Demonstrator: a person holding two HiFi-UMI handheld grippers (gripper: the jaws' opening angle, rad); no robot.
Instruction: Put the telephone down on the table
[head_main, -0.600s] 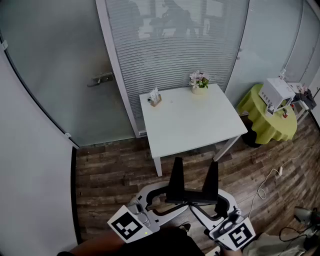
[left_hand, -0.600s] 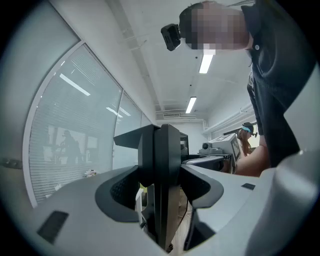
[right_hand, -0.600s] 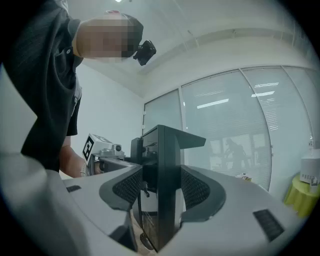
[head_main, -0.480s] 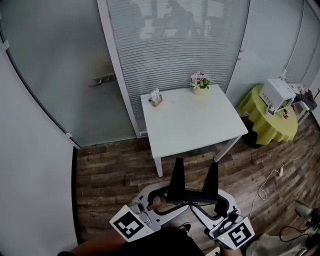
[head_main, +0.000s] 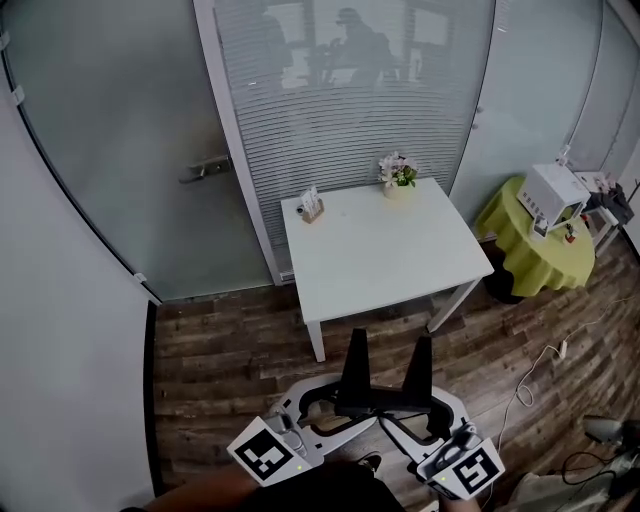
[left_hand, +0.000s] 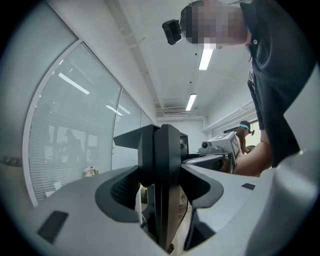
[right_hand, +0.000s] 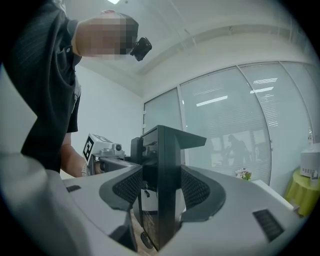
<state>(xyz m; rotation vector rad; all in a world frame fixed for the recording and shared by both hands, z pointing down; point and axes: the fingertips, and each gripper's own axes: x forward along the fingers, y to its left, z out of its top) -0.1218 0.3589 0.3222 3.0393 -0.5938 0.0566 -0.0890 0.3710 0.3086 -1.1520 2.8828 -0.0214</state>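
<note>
A black telephone (head_main: 385, 392) with two upright black parts hangs over the wooden floor, in front of the white table (head_main: 385, 250). It is held from both sides. My left gripper (head_main: 335, 402) comes in from the left, and its grey jaws sit closed against the phone's black edge (left_hand: 162, 170). My right gripper (head_main: 432, 410) comes in from the right and clamps the opposite edge (right_hand: 162, 175) the same way. Both grippers point level, toward each other. The table's near edge lies a short way beyond the phone.
On the table's far edge stand a flower pot (head_main: 397, 172) and a small card holder (head_main: 311, 204). A round table with a yellow cloth (head_main: 530, 245) carries a white appliance (head_main: 552, 193) at the right. Behind is a glass door (head_main: 205, 167); a white cable (head_main: 535, 368) lies on the floor.
The phone and both grippers sit a little lower in the head view and the table a little higher. The grip on both sides looks the same.
</note>
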